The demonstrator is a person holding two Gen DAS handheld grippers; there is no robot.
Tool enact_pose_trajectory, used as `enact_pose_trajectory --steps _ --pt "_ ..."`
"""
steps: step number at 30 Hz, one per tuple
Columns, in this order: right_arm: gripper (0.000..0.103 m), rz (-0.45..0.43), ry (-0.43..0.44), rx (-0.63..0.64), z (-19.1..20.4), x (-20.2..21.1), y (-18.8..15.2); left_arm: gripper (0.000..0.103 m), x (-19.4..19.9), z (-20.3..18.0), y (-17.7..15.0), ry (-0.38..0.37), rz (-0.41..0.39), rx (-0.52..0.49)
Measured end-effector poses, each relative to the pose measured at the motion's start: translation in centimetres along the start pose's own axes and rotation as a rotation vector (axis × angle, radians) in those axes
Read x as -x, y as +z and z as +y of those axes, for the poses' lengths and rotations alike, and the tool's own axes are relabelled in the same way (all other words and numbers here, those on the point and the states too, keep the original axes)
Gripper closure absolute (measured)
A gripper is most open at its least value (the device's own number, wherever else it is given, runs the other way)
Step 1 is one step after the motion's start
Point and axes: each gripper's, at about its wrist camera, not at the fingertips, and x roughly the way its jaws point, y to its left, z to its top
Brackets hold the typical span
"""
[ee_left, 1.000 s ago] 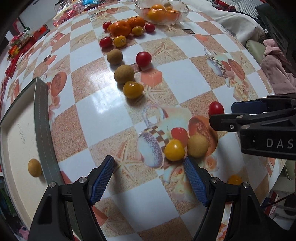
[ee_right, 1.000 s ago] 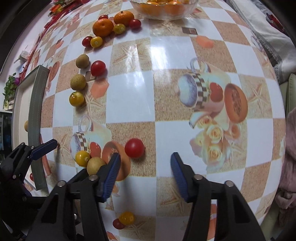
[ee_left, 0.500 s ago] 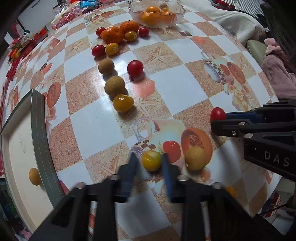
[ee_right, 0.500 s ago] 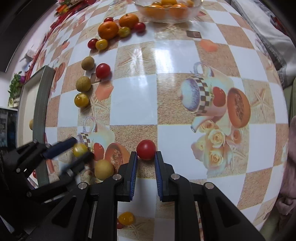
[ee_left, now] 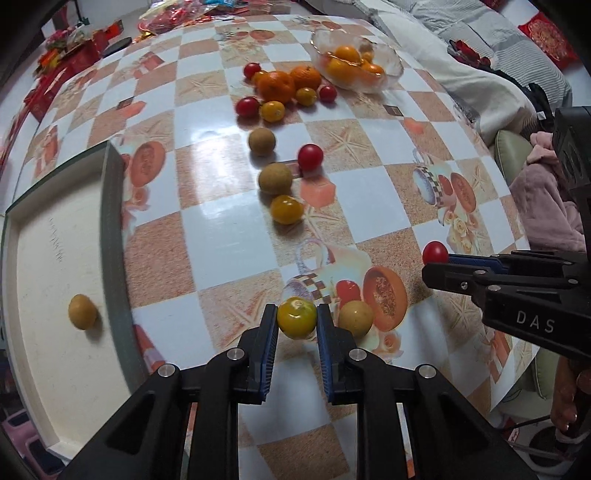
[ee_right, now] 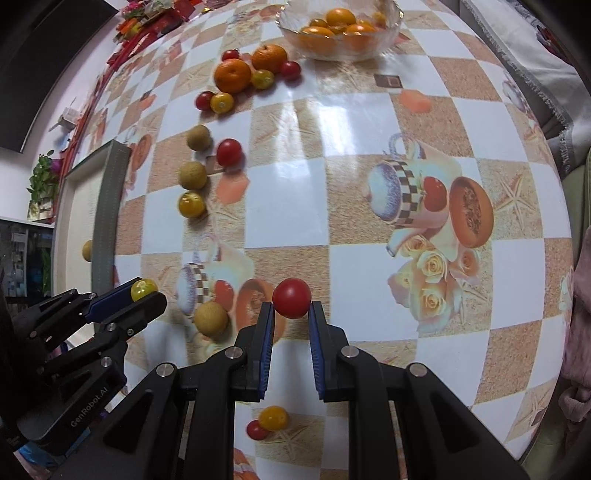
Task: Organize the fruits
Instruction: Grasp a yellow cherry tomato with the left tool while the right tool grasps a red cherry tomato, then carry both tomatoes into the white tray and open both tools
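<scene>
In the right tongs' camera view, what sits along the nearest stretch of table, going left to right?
Yellow tomato pinched in the left tongs → loose brown fruit → red tomato gripped by the right tongs → printed roses.

Both wrist cameras are looking steeply down, close over the checkered bench. The left view is facing past its own tool toward the glass bowl at upper right; the right view is sharing that bowl, the fruits and the tray.
</scene>
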Motion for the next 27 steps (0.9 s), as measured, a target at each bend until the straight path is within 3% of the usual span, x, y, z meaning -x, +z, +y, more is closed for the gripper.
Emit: enact_pose_trajectory --steps 11,27 --pt "0.083 -0.011 0.01 0.075 3.1 1.8 -0.2 0.081 4.2 6.5 -4.0 0.019 -0.056 0.126" --pt "0.083 -0.019 0.033 0.29 13.6 1.7 2.0 0.081 8.3 16.0 -7.4 0.117 -0.136 0.312"
